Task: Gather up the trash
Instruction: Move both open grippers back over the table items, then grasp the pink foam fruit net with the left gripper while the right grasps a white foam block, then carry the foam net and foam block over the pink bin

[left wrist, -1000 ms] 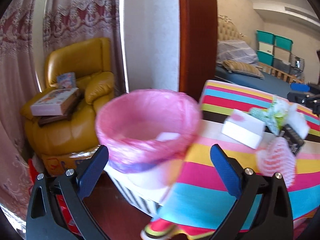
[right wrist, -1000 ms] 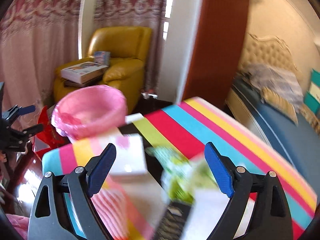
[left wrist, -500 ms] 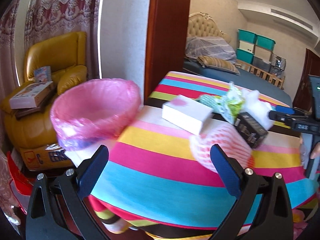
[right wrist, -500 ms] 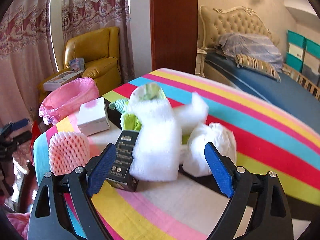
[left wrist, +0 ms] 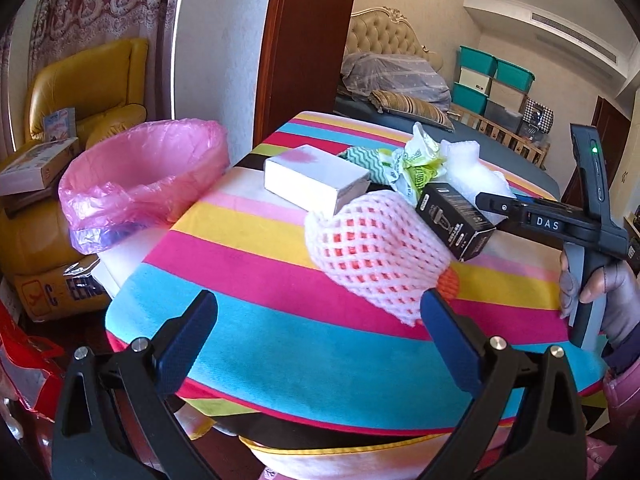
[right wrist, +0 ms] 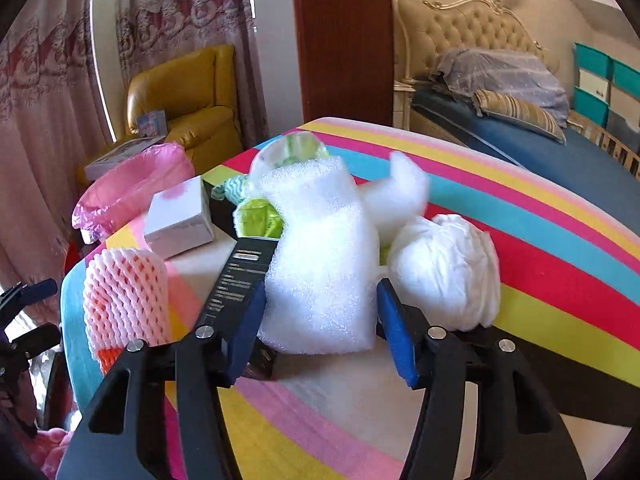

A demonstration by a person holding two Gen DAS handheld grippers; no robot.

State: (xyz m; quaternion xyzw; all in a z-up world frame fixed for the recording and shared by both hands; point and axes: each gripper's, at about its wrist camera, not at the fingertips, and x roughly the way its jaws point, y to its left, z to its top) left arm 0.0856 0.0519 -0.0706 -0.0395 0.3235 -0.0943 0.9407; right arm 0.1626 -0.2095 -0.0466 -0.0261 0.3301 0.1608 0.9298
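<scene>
Trash lies piled on the striped table [left wrist: 280, 332]: a pink foam fruit net [left wrist: 376, 248], a white box [left wrist: 316, 178], a black box [left wrist: 454, 220], a green wrapper [left wrist: 416, 160], white foam wrap [right wrist: 324, 256] and a crumpled white wad [right wrist: 448, 272]. A bin lined with a pink bag [left wrist: 144, 172] stands left of the table. My left gripper [left wrist: 320, 340] is open and empty, just short of the fruit net. My right gripper [right wrist: 320, 320] has its jaws on either side of the white foam wrap, the blue pads touching its sides.
A yellow armchair [left wrist: 80, 92] with books stands behind the bin. A cardboard box [left wrist: 60, 292] and red bag [left wrist: 24, 352] sit on the floor at left. A bed [right wrist: 520, 128] and teal storage boxes [left wrist: 492, 80] lie beyond the table.
My left gripper swung right from the bin towards the fruit net. My right gripper moved in on the pile and narrowed its jaws around the white foam wrap.
</scene>
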